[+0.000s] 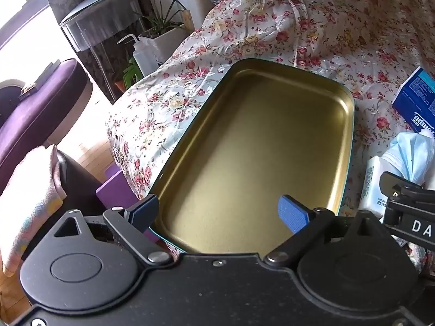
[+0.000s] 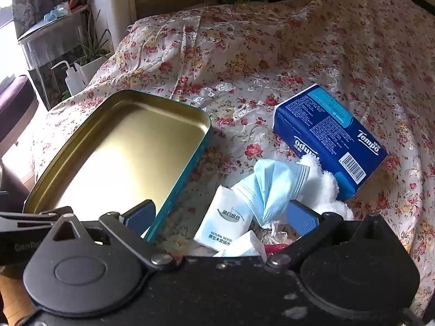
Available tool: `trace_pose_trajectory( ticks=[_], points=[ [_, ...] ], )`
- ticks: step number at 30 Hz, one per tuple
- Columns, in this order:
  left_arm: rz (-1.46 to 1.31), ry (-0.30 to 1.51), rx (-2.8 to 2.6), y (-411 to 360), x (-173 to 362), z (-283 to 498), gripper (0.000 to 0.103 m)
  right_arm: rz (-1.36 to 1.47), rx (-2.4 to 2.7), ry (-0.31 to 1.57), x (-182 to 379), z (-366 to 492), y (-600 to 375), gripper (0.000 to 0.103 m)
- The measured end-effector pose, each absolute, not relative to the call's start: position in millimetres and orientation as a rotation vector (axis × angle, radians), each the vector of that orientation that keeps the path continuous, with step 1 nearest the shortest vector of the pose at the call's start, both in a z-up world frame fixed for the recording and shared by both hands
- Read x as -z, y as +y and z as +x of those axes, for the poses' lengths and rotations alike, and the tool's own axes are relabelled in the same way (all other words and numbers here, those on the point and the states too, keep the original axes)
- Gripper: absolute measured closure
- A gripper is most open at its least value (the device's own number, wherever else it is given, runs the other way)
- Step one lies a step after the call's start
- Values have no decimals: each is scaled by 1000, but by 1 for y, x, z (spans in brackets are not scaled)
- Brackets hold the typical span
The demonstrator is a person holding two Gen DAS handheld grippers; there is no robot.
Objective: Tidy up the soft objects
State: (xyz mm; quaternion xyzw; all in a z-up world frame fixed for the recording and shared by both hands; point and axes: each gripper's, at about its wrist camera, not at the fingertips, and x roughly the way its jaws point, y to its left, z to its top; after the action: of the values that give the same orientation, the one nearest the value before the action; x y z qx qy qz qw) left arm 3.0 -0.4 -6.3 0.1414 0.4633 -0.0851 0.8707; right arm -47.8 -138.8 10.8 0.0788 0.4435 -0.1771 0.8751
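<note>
On a floral bedspread (image 2: pixel 272 62) lies an empty tin (image 2: pixel 114 152); beside it, tissue packs (image 2: pixel 224 221), face mask (image 2: pixel 267 187), blue box (image 2: pixel 330 138). Left gripper (image 1: pixel 218 214) and right gripper (image 2: pixel 221 217) both gape, holding nothing. Plant (image 1: pixel 160 19) by window.

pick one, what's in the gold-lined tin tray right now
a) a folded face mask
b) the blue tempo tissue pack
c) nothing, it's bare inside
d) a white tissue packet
c: the tin tray shows only its bare gold floor in both views, while the face mask, the Tempo tissue pack and the white tissue packet all lie on the floral cloth beside it.
</note>
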Motion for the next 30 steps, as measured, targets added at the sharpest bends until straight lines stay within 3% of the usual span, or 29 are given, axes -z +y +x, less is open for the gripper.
trace_pose_trajectory(
  ticks=[30],
  points=[
    [296,991,189,-2,10,2,11,162,374,939,-8,-47,-139,0]
  ],
)
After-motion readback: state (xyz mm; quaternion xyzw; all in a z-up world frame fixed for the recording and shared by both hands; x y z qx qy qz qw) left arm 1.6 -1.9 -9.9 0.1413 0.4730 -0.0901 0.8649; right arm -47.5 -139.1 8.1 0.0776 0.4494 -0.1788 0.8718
